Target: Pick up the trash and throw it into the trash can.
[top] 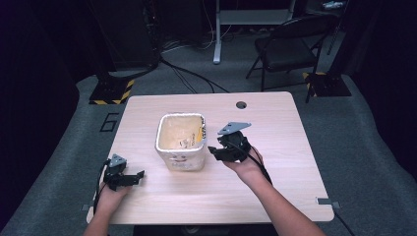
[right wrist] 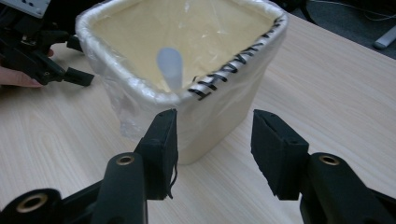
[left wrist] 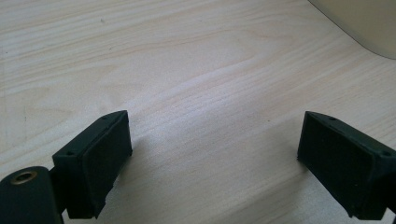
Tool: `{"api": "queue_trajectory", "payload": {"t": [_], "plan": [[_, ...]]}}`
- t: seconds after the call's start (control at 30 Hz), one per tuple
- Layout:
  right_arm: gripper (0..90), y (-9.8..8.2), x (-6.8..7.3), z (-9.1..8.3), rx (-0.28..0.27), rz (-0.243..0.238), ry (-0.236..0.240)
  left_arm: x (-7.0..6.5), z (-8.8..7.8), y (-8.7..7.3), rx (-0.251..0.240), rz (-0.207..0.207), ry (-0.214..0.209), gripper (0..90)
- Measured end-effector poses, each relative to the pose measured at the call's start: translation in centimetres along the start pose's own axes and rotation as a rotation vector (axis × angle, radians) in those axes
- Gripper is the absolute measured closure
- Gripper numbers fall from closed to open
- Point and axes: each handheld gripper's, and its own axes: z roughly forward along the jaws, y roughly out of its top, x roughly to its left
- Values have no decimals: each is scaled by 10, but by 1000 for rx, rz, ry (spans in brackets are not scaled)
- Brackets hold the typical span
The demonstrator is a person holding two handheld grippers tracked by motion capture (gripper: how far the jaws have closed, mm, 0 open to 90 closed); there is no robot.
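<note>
One cream bin with one clear liner, one small translucent tube in the air over the bin's rim, two grippers, left and right of the bin, one folding chair beyond the bin

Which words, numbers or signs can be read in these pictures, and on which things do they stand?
"6": a dark outlined numeral on the grey floor left of the light wooden table.
Dark and yellow print on the plastic liner of the cream square plastic bin: too blurred to read.
Black marks on the liner's rim: not legible as letters.
</note>
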Motion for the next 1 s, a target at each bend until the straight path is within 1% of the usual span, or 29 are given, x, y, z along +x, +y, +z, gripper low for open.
{"api": "queue_trajectory", "payload": {"t": [0.07, 0.13, 0.17, 0.23, 0.3, 0.53, 1.0], "plan": [[503, -4, -4, -2, -5, 11, -9, 0, 0, 0, 0, 0, 0, 92], [503, -8, -8, -3, -7, 10, -23, 0, 0, 0, 0, 0, 0, 92], [503, -10, -9, -4, -8, 21, -28, 0, 0, 0, 0, 0, 0, 92], [502, -14, -13, -5, -11, 26, -32, 0, 0, 0, 0, 0, 0, 92], [502, -17, -16, -6, -18, 31, -33, 0, 0, 0, 0, 0, 0, 93], [502, -31, -23, -10, -28, 40, -62, 0, 0, 0, 0, 0, 0, 92], [497, -62, -41, -15, -35, 82, -124, 0, 0, 0, 0, 0, 0, 93]]}}
